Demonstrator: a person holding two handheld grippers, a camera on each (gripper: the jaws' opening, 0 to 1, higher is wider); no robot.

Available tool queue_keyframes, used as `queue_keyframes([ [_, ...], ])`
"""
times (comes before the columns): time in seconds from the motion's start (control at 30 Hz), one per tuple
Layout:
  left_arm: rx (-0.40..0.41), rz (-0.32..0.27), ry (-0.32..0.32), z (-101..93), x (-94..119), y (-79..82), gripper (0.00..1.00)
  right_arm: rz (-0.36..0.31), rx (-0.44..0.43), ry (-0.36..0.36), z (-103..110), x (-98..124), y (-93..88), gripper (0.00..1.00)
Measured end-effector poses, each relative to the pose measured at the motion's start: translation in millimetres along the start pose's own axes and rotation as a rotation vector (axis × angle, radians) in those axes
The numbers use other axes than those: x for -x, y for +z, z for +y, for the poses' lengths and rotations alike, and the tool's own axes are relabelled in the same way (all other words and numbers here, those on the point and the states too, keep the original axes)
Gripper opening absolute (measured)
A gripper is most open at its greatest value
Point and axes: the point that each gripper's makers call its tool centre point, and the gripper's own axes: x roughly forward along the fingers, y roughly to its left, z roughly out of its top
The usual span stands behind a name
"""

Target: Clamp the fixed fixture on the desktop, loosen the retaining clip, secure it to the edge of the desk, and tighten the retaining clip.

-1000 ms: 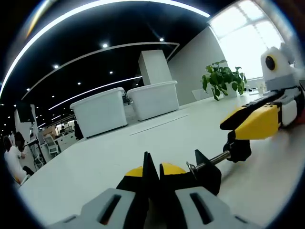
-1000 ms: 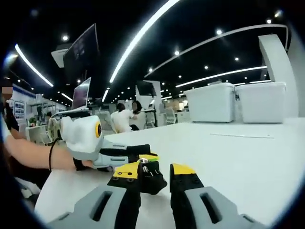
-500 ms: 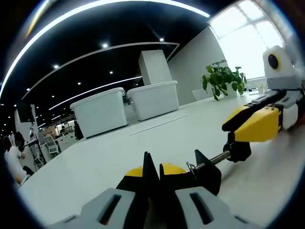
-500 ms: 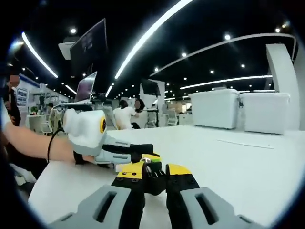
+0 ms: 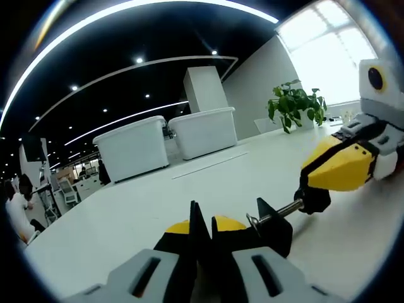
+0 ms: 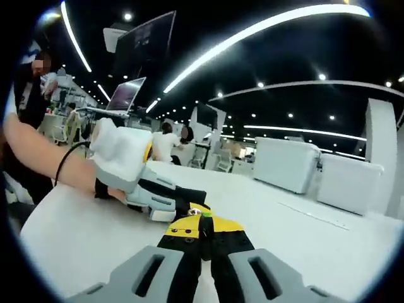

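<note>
1. Left gripper (image 5: 202, 230): jaws pressed together on the black body of the clamp fixture (image 5: 273, 225), which sits low over the white desktop (image 5: 189, 189). No visible shift in this grip across the last second.

2. Right gripper (image 5: 338, 169), seen in the left gripper view: its yellow jaw tips sit closed over the black knob (image 5: 312, 199) at the far end of the fixture's threaded screw (image 5: 278, 213). Compared with a second ago the gripper has rolled and lifted slightly about the knob, while the screw and fixture body have held their place.

3. Right gripper view: the jaws (image 6: 201, 230) have closed from a visible gap a second ago to tips meeting on the small knob, and the whole view has rolled.

4. Judgement: the roll about the screw axis is consistent with the loosening turn of the retaining clip being under way. Fixing to the desk edge is not yet done.

5. Surroundings: two white bins (image 5: 167, 142) stand well beyond the fixture; a potted plant (image 5: 297, 104) stands further off towards the window.
</note>
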Motion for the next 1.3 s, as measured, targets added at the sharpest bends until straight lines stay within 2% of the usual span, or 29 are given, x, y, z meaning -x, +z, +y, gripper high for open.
queue_keyframes([
  [0.03, 0.0, 0.0, 0.0, -0.1, 0, 0.0, 0.09, 0.001, -0.007, 0.001, 0, 0, -0.4, 0.05],
  [0.13, -0.001, 0.0, 0.0, -0.3, 0, -0.1, 0.09, 0.005, -0.018, -0.003, -3, -1, -2.2, 0.19],
  [0.17, 0.001, 0.001, 0.001, -0.3, 0, -0.4, 0.09, 0.033, -0.037, -0.004, -4, -1, -8.1, 0.26],
  [0.2, 0.001, 0.001, 0.0, -0.6, 1, -0.4, 0.09, 0.101, -0.062, -0.008, -4, -1, -21.8, 0.29],
  [0.27, 0.0, 0.001, 0.0, -1.0, 1, -0.4, 0.09, 0.212, -0.044, 0.007, -3, -3, -46.9, 0.27],
  [0.3, 0.0, 0.001, 0.0, -0.8, 0, -0.3, 0.09, 0.175, -0.04, 0.005, -4, -8, -39.3, 0.27],
  [0.33, 0.0, 0.0, 0.0, -0.9, 0, -0.3, 0.09, 0.186, -0.039, 0.026, 2, -5, -38.6, 0.27],
  [0.43, 0.0, 0.0, 0.0, -1.2, 1, -0.5, 0.09, 0.118, -0.144, 0.023, 1, 0, -24.1, 0.27],
  [0.5, 0.0, 0.0, 0.0, -1.2, 1, -0.4, 0.09, 0.048, -0.233, 0.015, -7, 2, -9.7, 0.27],
  [0.6, -0.001, 0.0, 0.0, -1.5, 1, -0.5, 0.09, 0.008, -0.306, -0.003, -12, 5, -3.5, 0.26],
  [0.77, -0.001, 0.0, -0.001, -1.6, 0, -0.5, 0.09, 0.004, -0.333, 0.003, -6, 3, -2.2, 0.22],
  [0.9, -0.001, 0.0, -0.001, -1.5, 0, -0.3, 0.09, 0.08, -0.295, 0.037, 8, -4, -14.1, 0.23],
  [1.3, -0.001, 0.0, -0.001, -1.0, 0, -0.3, 0.09, 0.062, -0.3, 0.024, -3, -6, -12.9, 0.23],
])
